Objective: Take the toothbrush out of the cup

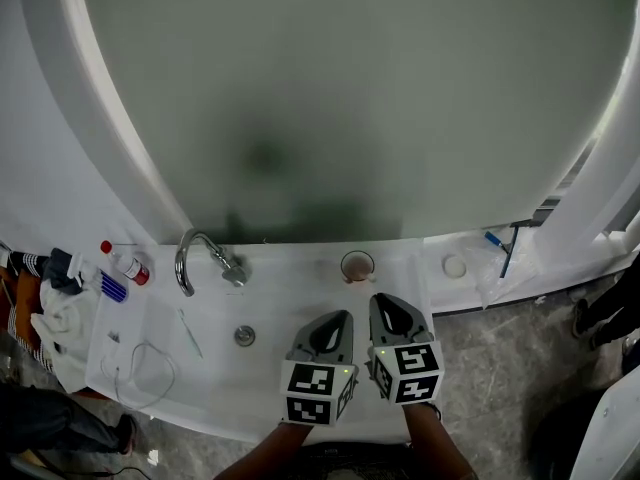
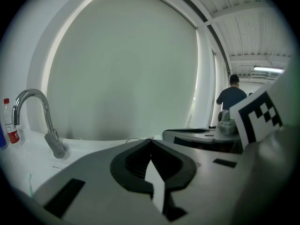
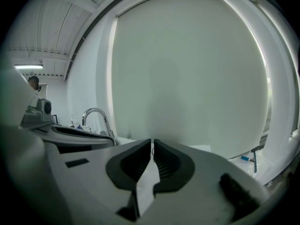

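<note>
In the head view, the cup (image 1: pixel 357 266) stands near the middle of the frame on the white counter (image 1: pixel 290 298), to the right of the faucet (image 1: pixel 197 253). It looks clear with a brownish tint. I cannot make out a toothbrush inside it from above because it is too small. The left gripper (image 1: pixel 343 317) and the right gripper (image 1: pixel 381 301) lie side by side just below the cup. Their tips point up toward it but do not touch it. At the right edge a blue-handled thing (image 1: pixel 497 240) lies apart; it may be a brush, but I cannot say.

In the left gripper view, the jaws of the left gripper (image 2: pixel 151 140) are together with nothing between them. The faucet (image 2: pixel 55 146) is at the left of the frame. No toothbrush shows here.

In the right gripper view, the jaws of the right gripper (image 3: pixel 152 143) are closed to a thin slit and hold nothing. The cup is not clearly seen beyond them.

In my judgement a toothbrush is light, stiff and thin, and its smooth handle slips easily. I would take it at the upper handle, above the cup rim. The cup is light and could tip, so the other gripper may need to steady it.
</note>
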The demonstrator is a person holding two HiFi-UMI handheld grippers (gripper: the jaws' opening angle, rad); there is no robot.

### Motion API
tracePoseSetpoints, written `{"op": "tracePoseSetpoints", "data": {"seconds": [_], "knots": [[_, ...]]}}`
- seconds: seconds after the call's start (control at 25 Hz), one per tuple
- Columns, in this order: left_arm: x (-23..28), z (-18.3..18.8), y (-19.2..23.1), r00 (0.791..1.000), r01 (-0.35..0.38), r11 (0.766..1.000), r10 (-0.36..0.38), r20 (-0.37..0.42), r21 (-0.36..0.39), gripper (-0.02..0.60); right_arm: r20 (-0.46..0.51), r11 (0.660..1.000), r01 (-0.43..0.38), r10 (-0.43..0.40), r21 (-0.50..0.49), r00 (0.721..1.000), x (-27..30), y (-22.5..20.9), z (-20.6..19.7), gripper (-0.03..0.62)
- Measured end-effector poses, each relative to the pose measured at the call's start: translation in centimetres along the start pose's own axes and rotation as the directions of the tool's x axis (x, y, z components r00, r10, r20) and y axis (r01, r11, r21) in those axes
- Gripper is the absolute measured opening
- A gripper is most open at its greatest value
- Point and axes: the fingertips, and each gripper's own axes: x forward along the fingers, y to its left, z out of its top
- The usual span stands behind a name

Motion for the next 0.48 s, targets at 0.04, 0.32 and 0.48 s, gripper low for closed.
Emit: {"op": "tracePoseSetpoints", "data": {"seconds": [0.04, 0.32, 0.48], "knots": [[0.3, -0.1, 0.1, 1.0, -0.002, 1.0, 0.002, -0.004, -0.002, 0.009, -0.002, 1.0, 0.002, -0.002, 0.005, 1.0, 0.2, -0.3, -0.2, 0.012], [2.1, -0.6, 0.6, 0.999, -0.018, 1.0, 0.018, -0.03, -0.004, 0.009, -0.027, 0.999, -0.023, 0.022, -0.023, 0.999, 2.6, -1.7, -1.3, 0.097], [3.1, -1.0, 0.9, 0.999, -0.022, 1.0, 0.021, -0.047, 0.0, 0.009, -0.056, 0.999, -0.05, 0.049, -0.011, 0.997, 4.2, -2.0, -2.6, 0.107]]}}
